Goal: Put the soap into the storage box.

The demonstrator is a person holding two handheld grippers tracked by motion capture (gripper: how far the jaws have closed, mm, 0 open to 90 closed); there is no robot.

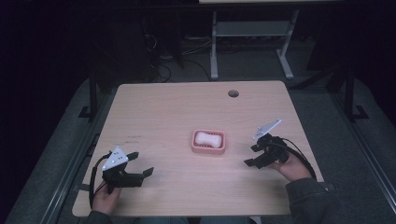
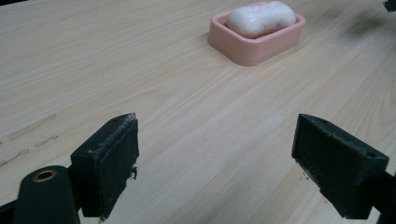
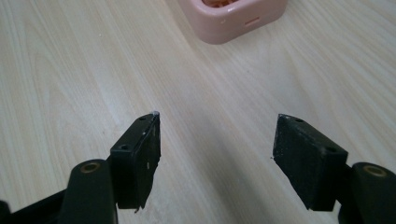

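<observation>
A pink soap dish [image 1: 208, 142] sits near the middle of the wooden table [image 1: 168, 112], with a white bar of soap [image 1: 208, 138] lying in it. My left gripper [image 1: 141, 164] rests low at the front left, jaws open and empty; its own view has the dish [image 2: 257, 41] and soap [image 2: 261, 17] far ahead. My right gripper [image 1: 251, 155] hovers right of the dish, open and empty, pointing toward it. The dish's near corner [image 3: 233, 16] shows at the top of the right gripper view, beyond the open jaws [image 3: 217, 140].
A round cable hole [image 1: 233, 93] lies near the table's far edge. Behind the table stands a metal desk frame [image 1: 252, 42] on dark floor. Faint scuff marks [image 2: 32, 130] lie on the wood left of the left gripper.
</observation>
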